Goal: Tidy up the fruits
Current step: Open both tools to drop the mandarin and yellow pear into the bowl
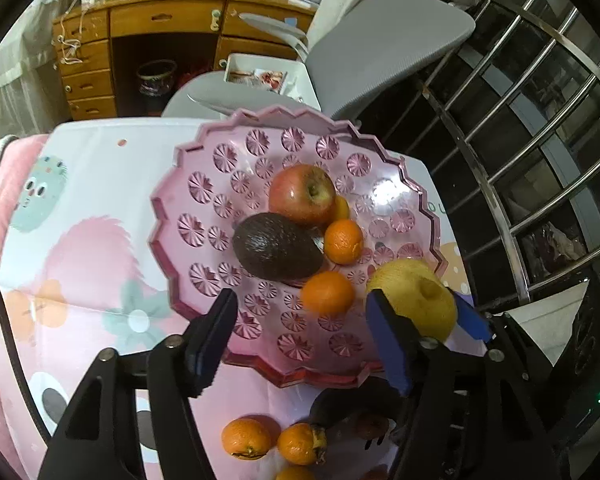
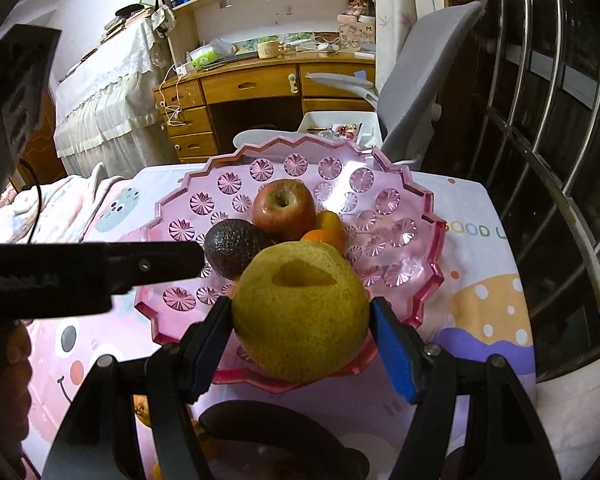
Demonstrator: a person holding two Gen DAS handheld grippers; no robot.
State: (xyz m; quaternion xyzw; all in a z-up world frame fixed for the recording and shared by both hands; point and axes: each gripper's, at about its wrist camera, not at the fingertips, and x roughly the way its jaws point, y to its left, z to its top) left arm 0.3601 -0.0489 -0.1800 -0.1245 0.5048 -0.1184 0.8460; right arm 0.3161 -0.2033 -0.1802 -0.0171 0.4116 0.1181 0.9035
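A pink plastic fruit bowl (image 1: 204,216) (image 2: 416,240) stands on the patterned tablecloth. It holds a red apple (image 1: 302,194) (image 2: 283,209), a dark avocado (image 1: 276,246) (image 2: 230,246) and three small oranges, one of them (image 1: 327,293) near the front rim. My right gripper (image 2: 300,320) is shut on a yellow pear (image 2: 300,310) (image 1: 418,300) just above the bowl's near rim. My left gripper (image 1: 302,312) is open and empty above the bowl's front part. Two small oranges (image 1: 246,438) lie on the cloth below the bowl.
A grey office chair (image 1: 380,44) (image 2: 424,68) and a wooden desk (image 1: 160,40) (image 2: 260,92) stand behind the table. A metal railing (image 1: 520,160) (image 2: 548,160) runs along the right. A dark object (image 2: 284,440) lies on the cloth in front of the bowl.
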